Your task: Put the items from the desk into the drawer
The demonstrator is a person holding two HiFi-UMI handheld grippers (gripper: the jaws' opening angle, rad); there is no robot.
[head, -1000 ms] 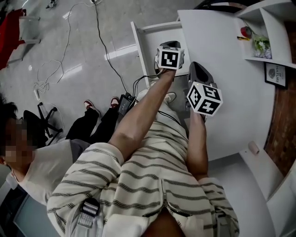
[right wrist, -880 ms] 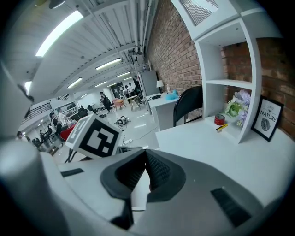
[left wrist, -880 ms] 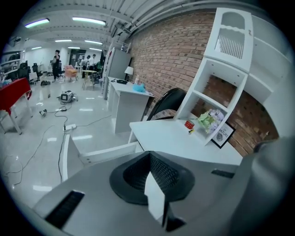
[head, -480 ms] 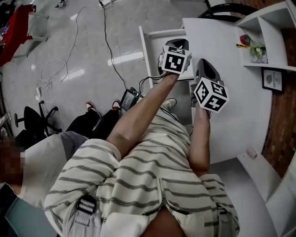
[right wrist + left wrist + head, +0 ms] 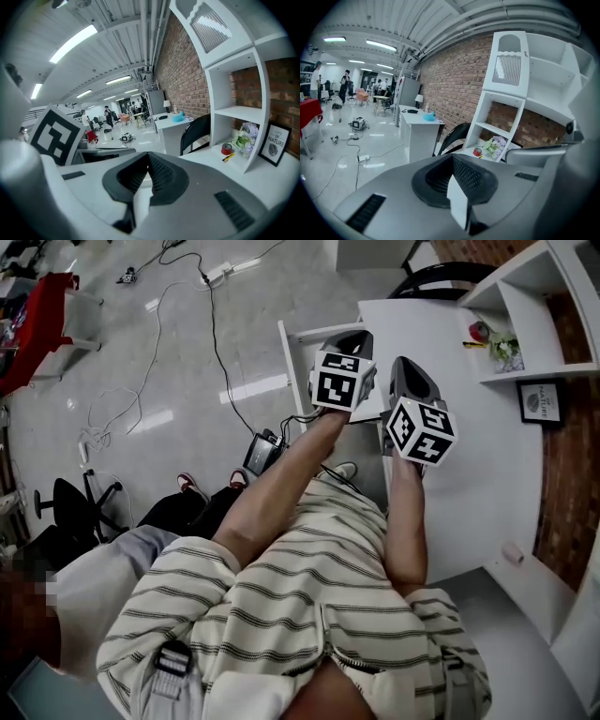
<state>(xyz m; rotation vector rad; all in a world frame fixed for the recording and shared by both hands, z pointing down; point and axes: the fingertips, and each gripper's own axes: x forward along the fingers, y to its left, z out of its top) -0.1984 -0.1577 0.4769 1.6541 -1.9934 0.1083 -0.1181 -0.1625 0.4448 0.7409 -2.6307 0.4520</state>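
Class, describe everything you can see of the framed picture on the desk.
The framed picture has a thin black frame round a white print with a dark round motif and the word NATURE. It stands upright on the white desk, close beside the shelf unit, before the brick wall.

Left gripper (image 5: 352, 338), right gripper (image 5: 408, 376) side by side; jaws closed.

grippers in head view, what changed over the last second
The left gripper and right gripper both lifted a little toward the camera, above the drawer and the desk edge. Nothing was taken or let go. Both stay shut and empty, and the drawer stays open.
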